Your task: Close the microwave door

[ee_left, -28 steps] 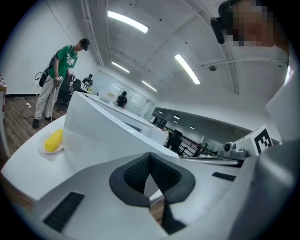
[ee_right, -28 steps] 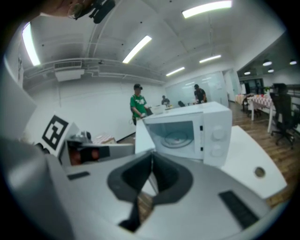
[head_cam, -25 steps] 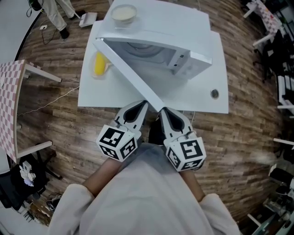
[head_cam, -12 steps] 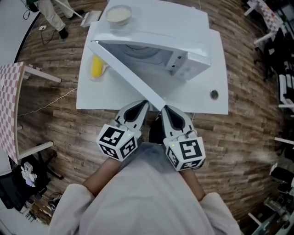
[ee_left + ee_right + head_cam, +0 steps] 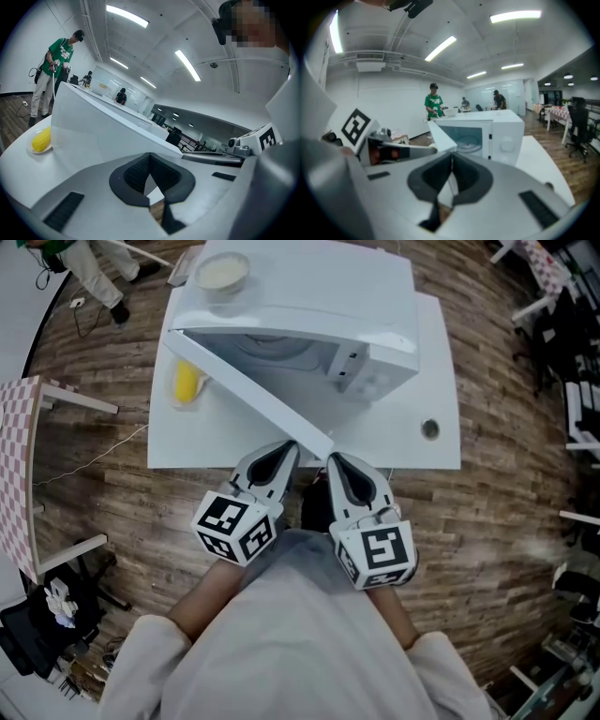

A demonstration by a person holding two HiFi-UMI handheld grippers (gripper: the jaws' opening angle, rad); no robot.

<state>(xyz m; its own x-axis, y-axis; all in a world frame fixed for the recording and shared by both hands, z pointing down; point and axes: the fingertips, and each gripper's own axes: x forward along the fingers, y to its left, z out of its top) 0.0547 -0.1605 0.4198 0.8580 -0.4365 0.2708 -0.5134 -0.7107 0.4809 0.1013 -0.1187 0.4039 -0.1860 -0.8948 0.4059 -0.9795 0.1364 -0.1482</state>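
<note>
Since the earlier frames the table and microwave have shifted slightly up and left in the head view. The two grippers hold the same station, and the door angle is unchanged.

Nearest: two grippers, side by side at the table's near edge. The left gripper has its jaws closed tip to tip with nothing between them, as its own view confirms. The right gripper is likewise clenched and empty.

Next: one microwave door, swung wide open. It runs diagonally from its hinge at the far left down to a free edge that ends between the two gripper tips. Contact with either gripper cannot be determined.

One white table carries everything. One small round fitting sits in its right side. One yellow corn cob lies on a small plate left of the door.

One white microwave stands mid-table, cavity exposed. One bowl rests on its top at the far left corner.

Farthest: one person in a green shirt stands beyond the table, and smaller figures show in the background.
</note>
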